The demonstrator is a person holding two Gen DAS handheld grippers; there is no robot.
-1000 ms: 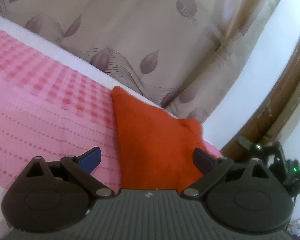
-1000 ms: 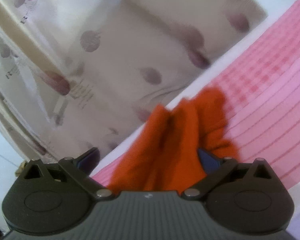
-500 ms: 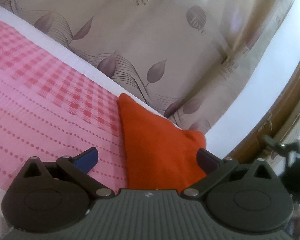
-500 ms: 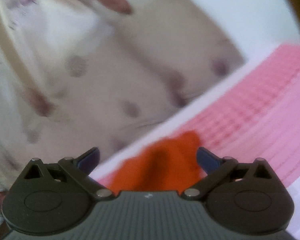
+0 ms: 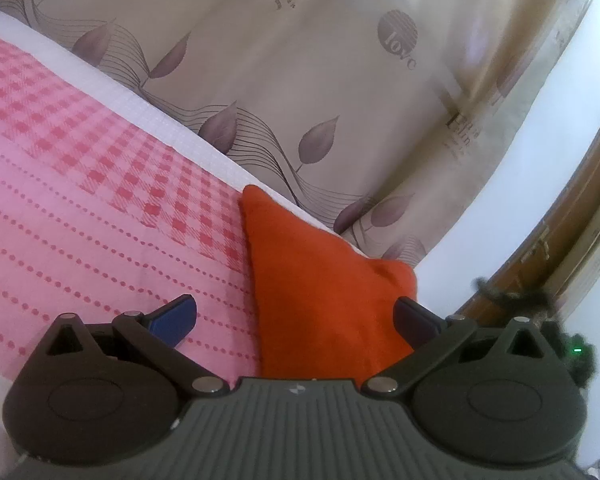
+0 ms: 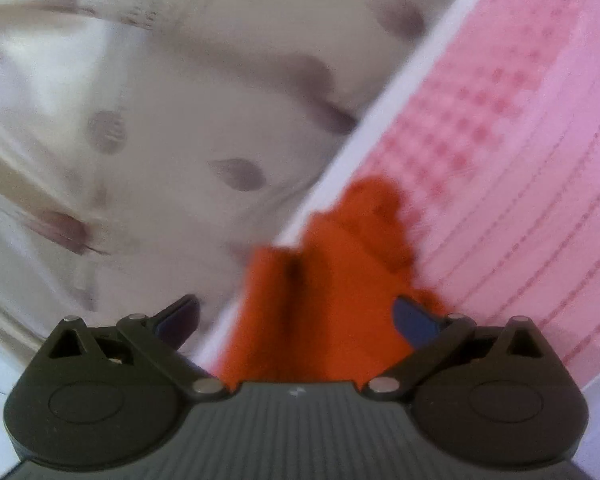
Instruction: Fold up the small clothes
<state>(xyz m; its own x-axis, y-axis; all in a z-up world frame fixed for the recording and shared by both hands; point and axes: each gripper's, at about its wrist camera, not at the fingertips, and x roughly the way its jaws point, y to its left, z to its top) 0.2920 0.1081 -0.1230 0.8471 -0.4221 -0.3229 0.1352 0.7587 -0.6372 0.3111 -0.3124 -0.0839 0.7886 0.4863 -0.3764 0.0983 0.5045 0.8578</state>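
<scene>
Both grippers, left gripper [image 5: 296, 318] and right gripper [image 6: 296, 316], are held wide apart over the orange cloth [image 5: 320, 280] on the pink bedspread [image 5: 80, 208]; one corner should be pinched neatly.

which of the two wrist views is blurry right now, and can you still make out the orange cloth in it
Right wrist view: smeared by motion, curtain leaves reduced to blobs, but the orange cloth still reads as a bunched shape at the edge of the pink bedspread. Left wrist view: mostly sharp, the cloth crisp-edged and curtain print legible, softening only toward the right rim.
</scene>
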